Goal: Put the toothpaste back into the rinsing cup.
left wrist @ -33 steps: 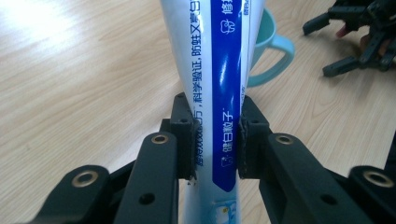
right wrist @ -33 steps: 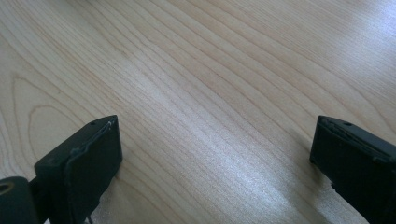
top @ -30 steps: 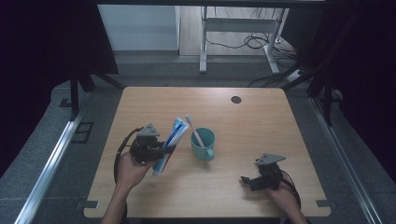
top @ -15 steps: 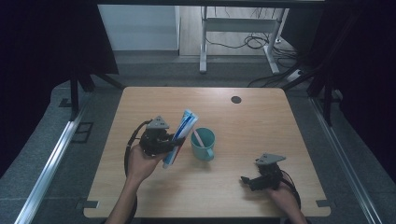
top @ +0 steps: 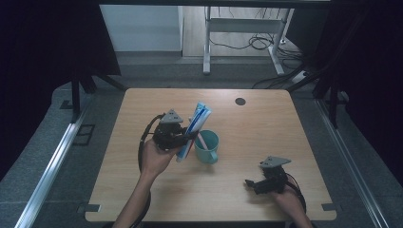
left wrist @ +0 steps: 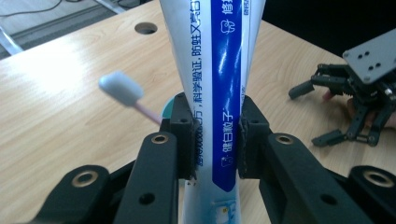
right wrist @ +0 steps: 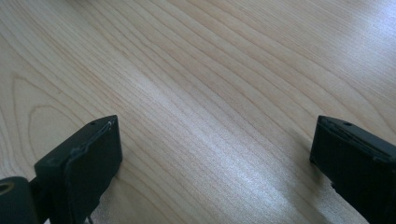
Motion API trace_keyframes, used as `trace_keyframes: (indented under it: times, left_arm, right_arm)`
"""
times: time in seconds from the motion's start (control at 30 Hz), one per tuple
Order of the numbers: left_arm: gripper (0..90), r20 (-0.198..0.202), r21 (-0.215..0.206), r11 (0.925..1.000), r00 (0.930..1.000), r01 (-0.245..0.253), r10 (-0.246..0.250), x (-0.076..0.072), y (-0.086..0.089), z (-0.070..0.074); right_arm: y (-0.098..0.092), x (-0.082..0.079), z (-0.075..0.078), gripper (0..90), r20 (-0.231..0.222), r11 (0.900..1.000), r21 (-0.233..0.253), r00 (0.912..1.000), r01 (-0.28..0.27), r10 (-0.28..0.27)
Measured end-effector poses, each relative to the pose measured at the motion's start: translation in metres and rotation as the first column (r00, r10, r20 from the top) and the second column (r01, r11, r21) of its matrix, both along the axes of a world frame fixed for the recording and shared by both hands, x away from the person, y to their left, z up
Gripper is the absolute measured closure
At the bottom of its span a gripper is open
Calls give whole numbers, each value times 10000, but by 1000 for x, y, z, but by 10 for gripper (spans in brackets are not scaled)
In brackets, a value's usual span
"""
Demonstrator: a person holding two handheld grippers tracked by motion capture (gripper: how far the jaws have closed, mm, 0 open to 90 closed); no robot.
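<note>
- Jaws on my left gripper are clamped on a toothpaste tube, 1 pad on each flat face, gripping it in its lower half.
- Left gripper view: tube runs up out of the top edge, white with a broad blue stripe and printed characters; its lower end drops below the pads toward the bottom edge.
- High view: my left hand holds the left gripper over the left-centre of the wooden table; the tube stands tilted, top leaning away from me and to the right, lower end just left of the cup.
- Teal cup sits near table centre, just right of the tube, handle toward me. A toothbrush leans inside it.
- Left gripper view: toothbrush head is pale, on a pink neck, poking out left of the tube; a sliver of the cup rim shows behind the left pad.
- Round dark hole in the table toward the far edge, right of centre.
- Right gripper lies low at the near right of the table, my right hand behind it, well apart from the cup.
- Right gripper view: its 2 jaws stand wide apart with bare wood grain between them, holding nothing. Whether they touch the surface I cannot tell.
</note>
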State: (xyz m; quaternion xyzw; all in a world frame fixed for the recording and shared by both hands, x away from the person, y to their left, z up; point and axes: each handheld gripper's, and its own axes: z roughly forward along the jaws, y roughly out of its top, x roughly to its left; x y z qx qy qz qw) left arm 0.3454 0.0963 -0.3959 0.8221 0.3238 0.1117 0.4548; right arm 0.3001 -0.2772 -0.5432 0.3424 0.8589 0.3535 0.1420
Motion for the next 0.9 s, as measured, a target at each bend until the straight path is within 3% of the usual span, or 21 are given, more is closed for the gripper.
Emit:
trace_keyframes:
  times: [0.9]
  left_arm:
    - [727,462,-490,9983,9984,-302,325,33,-32,7]
  right_arm:
    - [0,0,0,20,-4,10000,-23,10000,-8,8]
